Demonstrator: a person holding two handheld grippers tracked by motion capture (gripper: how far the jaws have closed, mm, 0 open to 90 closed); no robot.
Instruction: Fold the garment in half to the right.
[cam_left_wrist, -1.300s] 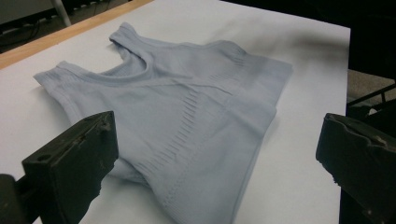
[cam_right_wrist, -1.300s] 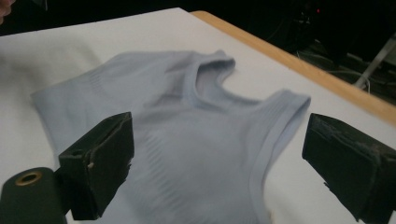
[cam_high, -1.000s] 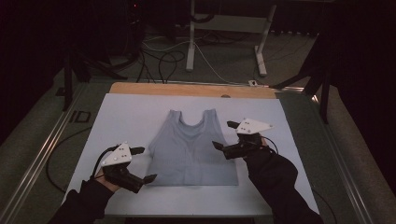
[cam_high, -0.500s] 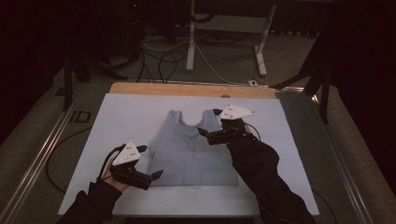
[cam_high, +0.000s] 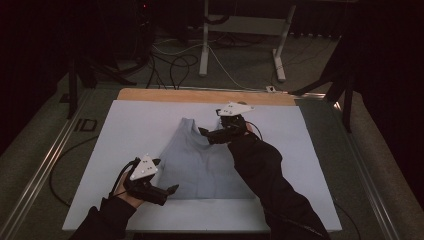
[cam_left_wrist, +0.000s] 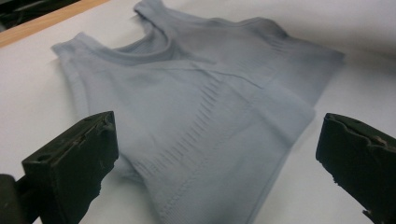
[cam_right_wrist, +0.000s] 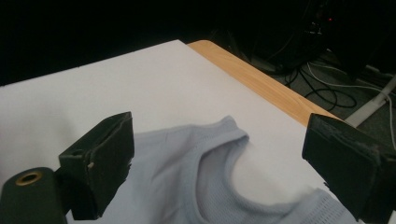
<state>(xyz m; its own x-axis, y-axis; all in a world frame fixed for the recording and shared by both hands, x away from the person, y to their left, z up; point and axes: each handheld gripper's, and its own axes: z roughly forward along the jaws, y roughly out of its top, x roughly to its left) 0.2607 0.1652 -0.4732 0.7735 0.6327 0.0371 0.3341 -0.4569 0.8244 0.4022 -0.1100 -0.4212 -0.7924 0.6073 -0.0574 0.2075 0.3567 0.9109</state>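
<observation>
A light grey tank top (cam_high: 200, 165) lies flat on the white sheet (cam_high: 125, 135), neck toward the far edge. My left gripper (cam_high: 167, 176) hovers at the top's near left hem corner. In the left gripper view the jaws of the left gripper (cam_left_wrist: 215, 119) stand open, with the ribbed hem of the tank top (cam_left_wrist: 210, 107) between them. My right gripper (cam_high: 210, 125) is over the neckline, by the far right strap. The right gripper view has the right gripper (cam_right_wrist: 219, 121) open above the scooped neck of the tank top (cam_right_wrist: 187, 186). Nothing is held.
The sheet covers most of the table, and a wooden strip (cam_high: 200, 95) is bare along the far edge. A metal rail (cam_high: 45, 165) runs down the left side. Behind the table, cables (cam_high: 175, 60) and a white stand (cam_high: 205, 45) sit on the floor.
My right gripper has swung from the top's right side up and left to the neckline. The left gripper has shifted right, closer to the hem corner. The top has not moved.
</observation>
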